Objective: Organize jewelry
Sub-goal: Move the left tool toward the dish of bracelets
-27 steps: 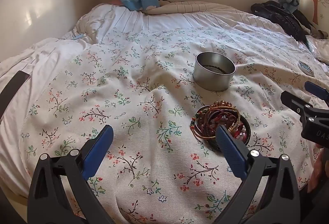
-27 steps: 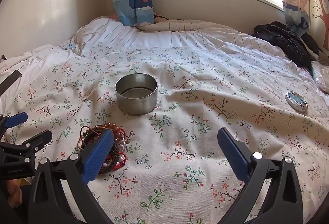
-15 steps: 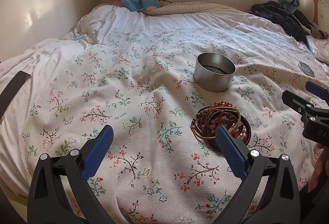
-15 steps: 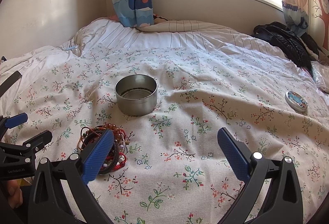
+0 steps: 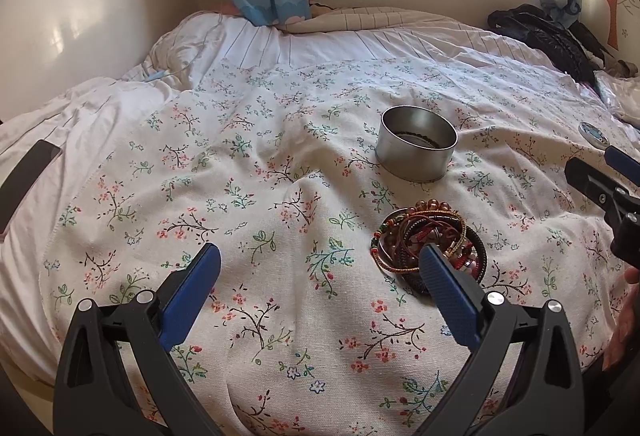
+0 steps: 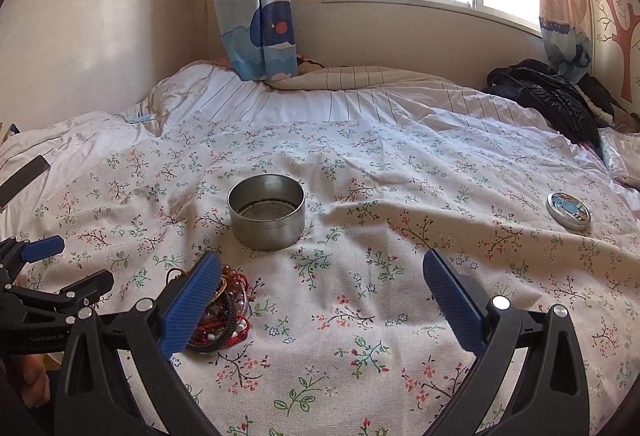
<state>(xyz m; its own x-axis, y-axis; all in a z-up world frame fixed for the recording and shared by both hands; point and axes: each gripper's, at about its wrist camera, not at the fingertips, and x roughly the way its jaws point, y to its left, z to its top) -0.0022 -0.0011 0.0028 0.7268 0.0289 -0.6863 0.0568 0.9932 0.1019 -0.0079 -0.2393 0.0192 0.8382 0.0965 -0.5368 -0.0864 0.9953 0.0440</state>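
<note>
A tangled pile of beaded and corded bracelets (image 5: 428, 236) lies on the floral bedspread (image 5: 280, 196). My left gripper (image 5: 320, 260) is open, and its right finger stands just in front of the pile without touching it. Beyond the pile stands a round open metal tin (image 5: 416, 148) with a dark strand at its bottom. In the right wrist view my right gripper (image 6: 322, 268) is also open over bare cloth. Its left finger hides part of the bracelets (image 6: 232, 316), and the tin (image 6: 266, 212) sits ahead of it. Nothing is held.
The tin's lid (image 6: 568, 210) lies on the bedspread at the right. A black jacket (image 6: 552, 100) is heaped at the far right corner. A dark flat strip (image 5: 24, 180) lies at the bed's left edge. The wall, curtain and window close the far side.
In the right wrist view the tin and bracelets have slid lower in the picture and more wall shows, so that gripper has tipped upward. The left wrist view is nearly unchanged.
</note>
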